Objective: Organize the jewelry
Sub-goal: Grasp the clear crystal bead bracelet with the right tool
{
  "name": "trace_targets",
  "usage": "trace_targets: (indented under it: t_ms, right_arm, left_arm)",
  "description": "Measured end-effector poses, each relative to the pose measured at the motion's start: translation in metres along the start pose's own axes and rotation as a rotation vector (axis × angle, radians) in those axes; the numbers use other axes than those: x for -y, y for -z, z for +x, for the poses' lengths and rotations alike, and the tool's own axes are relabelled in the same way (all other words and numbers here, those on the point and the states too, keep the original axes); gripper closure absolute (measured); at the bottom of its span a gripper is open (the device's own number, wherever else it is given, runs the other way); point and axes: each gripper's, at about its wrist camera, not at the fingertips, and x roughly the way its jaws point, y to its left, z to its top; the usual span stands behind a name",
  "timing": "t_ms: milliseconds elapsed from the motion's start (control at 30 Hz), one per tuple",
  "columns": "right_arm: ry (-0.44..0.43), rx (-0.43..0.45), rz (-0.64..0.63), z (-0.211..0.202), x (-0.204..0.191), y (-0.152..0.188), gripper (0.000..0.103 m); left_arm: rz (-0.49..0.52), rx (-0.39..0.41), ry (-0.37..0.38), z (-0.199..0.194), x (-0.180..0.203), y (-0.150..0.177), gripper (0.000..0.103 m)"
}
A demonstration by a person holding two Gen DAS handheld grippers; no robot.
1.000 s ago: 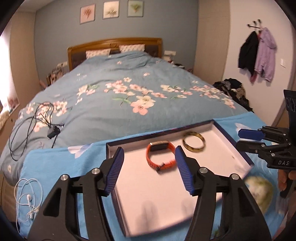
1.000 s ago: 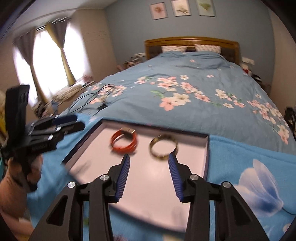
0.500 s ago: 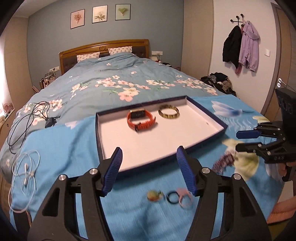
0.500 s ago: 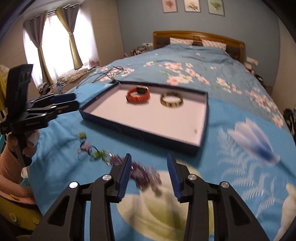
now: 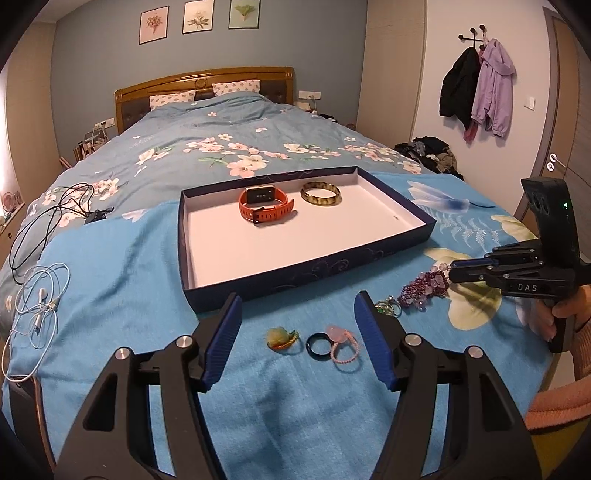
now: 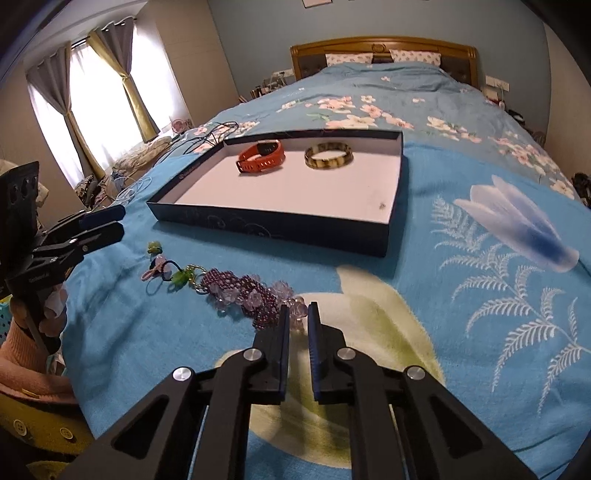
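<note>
Blue flowered bedding (image 5: 122, 266) covers the bed, and one dark shallow box (image 5: 306, 264) lies on it holding two pieces: one orange watch (image 5: 265, 205) and one mottled bangle (image 5: 320, 194). In front of the box lie one purple beaded bracelet (image 6: 255, 293), one green charm (image 5: 388, 307) and three small rings (image 5: 319, 341). Three framed flower prints (image 5: 198, 20) hang above the headboard. Left gripper (image 5: 297, 321) is spread wide above the rings. Right gripper (image 6: 298, 321), marked "DAS", is narrowed to a slim gap at the bracelet's end; whether it grips the beads I cannot tell.
</note>
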Motion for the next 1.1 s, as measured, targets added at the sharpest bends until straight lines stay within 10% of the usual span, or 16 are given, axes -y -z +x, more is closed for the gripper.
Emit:
trace_targets:
  t_ms: [467, 1100]
  right_arm:
    - [-0.055, 0.173, -0.034, -0.045, -0.023, -0.028, 0.095]
    - [0.000, 0.198, -0.016, -0.049, -0.019, -0.030, 0.095]
  left_arm:
    - [-0.002, -0.009, 0.023, 0.004, 0.004, 0.003, 0.041]
    - [0.027, -0.043, 0.045, 0.010, 0.008, 0.016, 0.041]
